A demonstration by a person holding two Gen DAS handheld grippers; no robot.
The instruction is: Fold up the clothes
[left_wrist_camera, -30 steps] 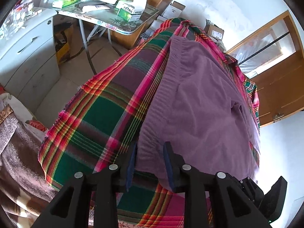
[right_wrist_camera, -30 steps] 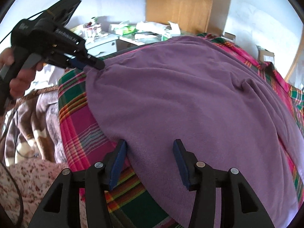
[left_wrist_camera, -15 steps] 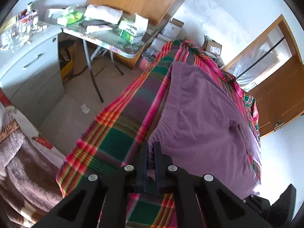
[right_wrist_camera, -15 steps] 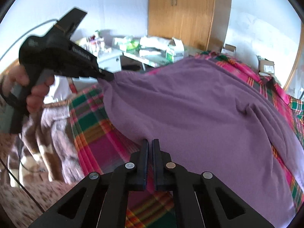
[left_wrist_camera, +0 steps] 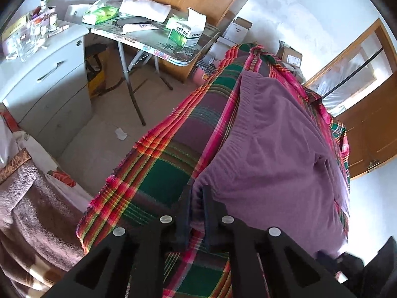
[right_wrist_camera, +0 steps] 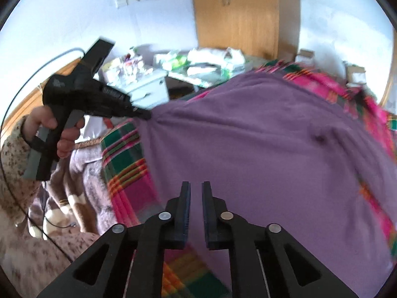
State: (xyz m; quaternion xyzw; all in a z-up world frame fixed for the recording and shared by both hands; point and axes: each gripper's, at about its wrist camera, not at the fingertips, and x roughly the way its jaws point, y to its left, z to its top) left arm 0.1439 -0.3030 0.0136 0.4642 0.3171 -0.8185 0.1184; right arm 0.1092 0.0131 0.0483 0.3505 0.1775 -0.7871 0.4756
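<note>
Both grippers, left [left_wrist_camera: 197,200] and right [right_wrist_camera: 196,196], are clamping nearly closed on near corners of the purple garment [left_wrist_camera: 273,149], which is lying ahead across the plaid blanket [left_wrist_camera: 161,173]. Lifting both corners evenly should be keeping the fold edge straight.

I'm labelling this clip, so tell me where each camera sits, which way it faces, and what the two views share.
Left wrist: on the left gripper, looking along the plaid blanket toward a folding table; only its fingers show.
Right wrist: on the right gripper, facing the wardrobe; the left gripper and hand show.
Shared: the purple garment, pinched by both.
</note>
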